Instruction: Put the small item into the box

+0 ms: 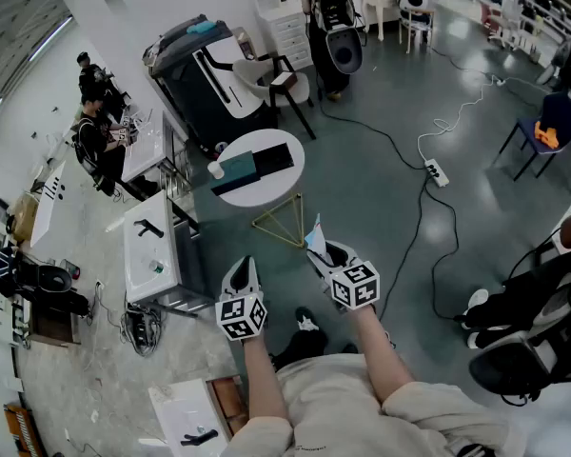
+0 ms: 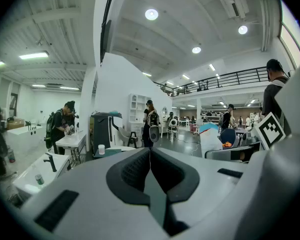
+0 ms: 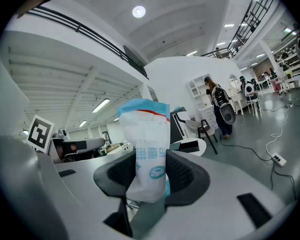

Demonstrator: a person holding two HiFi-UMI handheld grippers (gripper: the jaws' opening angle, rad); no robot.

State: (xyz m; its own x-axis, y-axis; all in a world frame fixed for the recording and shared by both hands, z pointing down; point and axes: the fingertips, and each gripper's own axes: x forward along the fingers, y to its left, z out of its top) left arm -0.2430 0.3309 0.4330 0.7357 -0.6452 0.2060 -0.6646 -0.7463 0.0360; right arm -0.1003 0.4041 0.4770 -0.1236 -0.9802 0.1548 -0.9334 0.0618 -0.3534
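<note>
Standing well back from the round white table (image 1: 290,181), looking steeply down over a cream shirt (image 1: 333,417). Reaching forward with both bare forearms (image 1: 264,379), roughly parallel, hands hidden behind the tools. Pushing the right gripper (image 1: 325,252) a touch further out than the left gripper (image 1: 244,267), aiming both toward the table, hanging both in the air above the grey floor (image 1: 362,212).

On the right: pinching a small white packet (image 3: 146,149) with a blue top and a red line under it. Clamping it by the lower half, pressing in with the pads from both sides, holding it upright with most of it poking up above the jaws. Showing up in the head view too, as a pale tip just past the right fingertips.

On the left: gripping nothing. Squeezing the jaws flat together, leaving no gap to speak of, with nothing between them.

Up ahead: spotting the black box (image 1: 274,157) lying on the tabletop, just beside a teal box (image 1: 236,169), with a white cup (image 1: 215,169) at the table's left edge. Carrying the packet well apart from that black box, up in the air, short of the table altogether.
</note>
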